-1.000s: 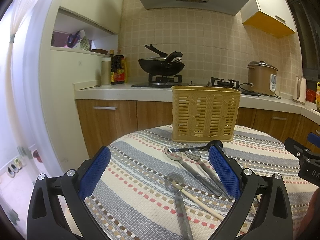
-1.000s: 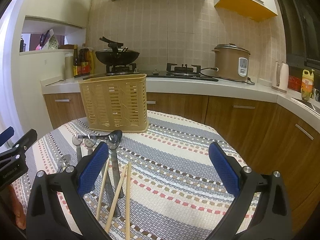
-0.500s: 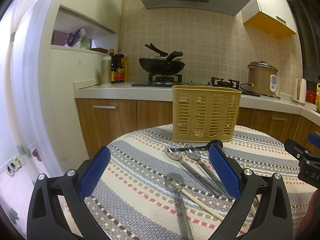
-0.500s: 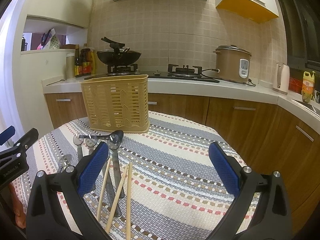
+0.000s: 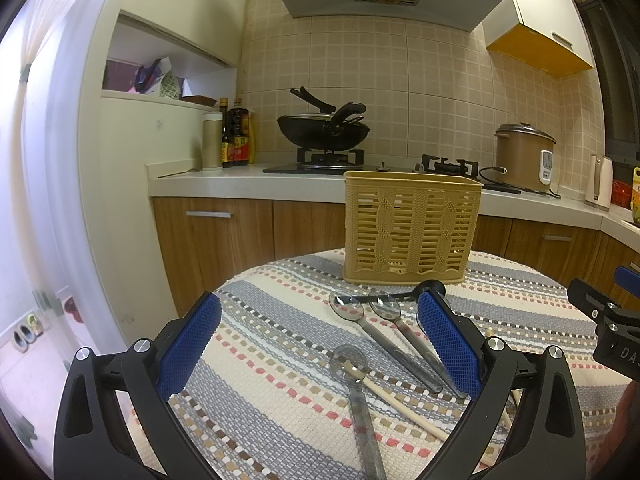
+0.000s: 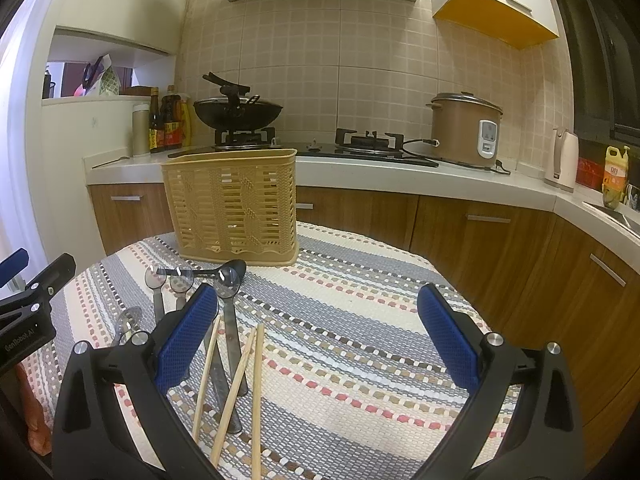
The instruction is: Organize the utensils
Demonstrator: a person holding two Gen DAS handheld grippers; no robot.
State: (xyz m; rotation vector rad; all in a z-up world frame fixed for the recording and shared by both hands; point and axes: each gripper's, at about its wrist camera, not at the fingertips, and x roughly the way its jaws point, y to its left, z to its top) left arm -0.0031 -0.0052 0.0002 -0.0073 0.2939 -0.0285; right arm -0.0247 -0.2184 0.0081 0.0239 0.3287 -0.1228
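Note:
A tan slotted utensil basket (image 5: 411, 227) stands upright at the far side of the round table; it also shows in the right wrist view (image 6: 232, 208). In front of it lie several steel spoons (image 5: 380, 332), a black spoon (image 6: 228, 269) lying crosswise, and wooden chopsticks (image 6: 240, 372). One spoon (image 5: 360, 396) lies nearest me with a chopstick (image 5: 404, 404) across it. My left gripper (image 5: 318, 348) is open and empty above the spoons. My right gripper (image 6: 318, 344) is open and empty, with the chopsticks by its left finger.
The table carries a striped woven cloth (image 6: 360, 320). Behind it runs a kitchen counter (image 5: 240, 184) with a wok (image 5: 324, 130) on the stove, bottles (image 5: 236, 136) and a rice cooker (image 6: 466, 130). Wooden cabinets (image 6: 500, 248) stand close on the right.
Both views have shifted slightly; the right gripper has drifted a little so the basket sits further right in its view. Nothing on the table has moved.

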